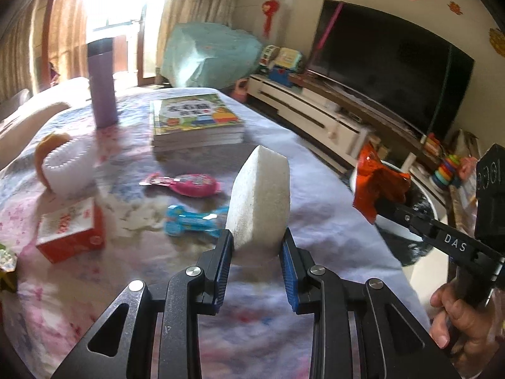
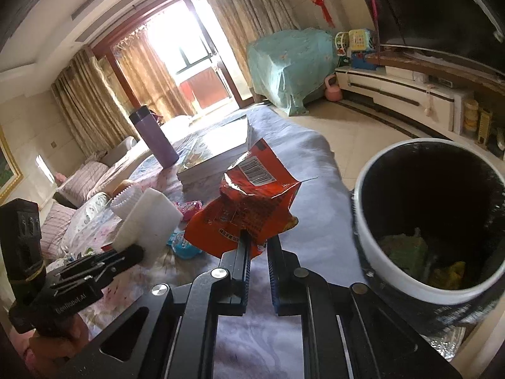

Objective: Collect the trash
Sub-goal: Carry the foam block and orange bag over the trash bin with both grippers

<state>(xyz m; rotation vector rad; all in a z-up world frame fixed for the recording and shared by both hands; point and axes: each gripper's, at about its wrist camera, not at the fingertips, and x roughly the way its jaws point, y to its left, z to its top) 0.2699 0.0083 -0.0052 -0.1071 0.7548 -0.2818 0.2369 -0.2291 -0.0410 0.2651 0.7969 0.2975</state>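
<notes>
Your left tongs clamp the white foam block, your right tongs pinch the crumpled red foil wrapper, both lifted off the tabletop for the black-lined white bin at right.

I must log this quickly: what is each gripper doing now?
Left gripper: closed on the white foam block.
Right gripper: closed on the red snack wrapper.

A bottle and a stack of books stand toward the counter's far edge. Candy packets lie mid-counter, a small box near its left edge. The bin stands on the floor off the right edge.
</notes>
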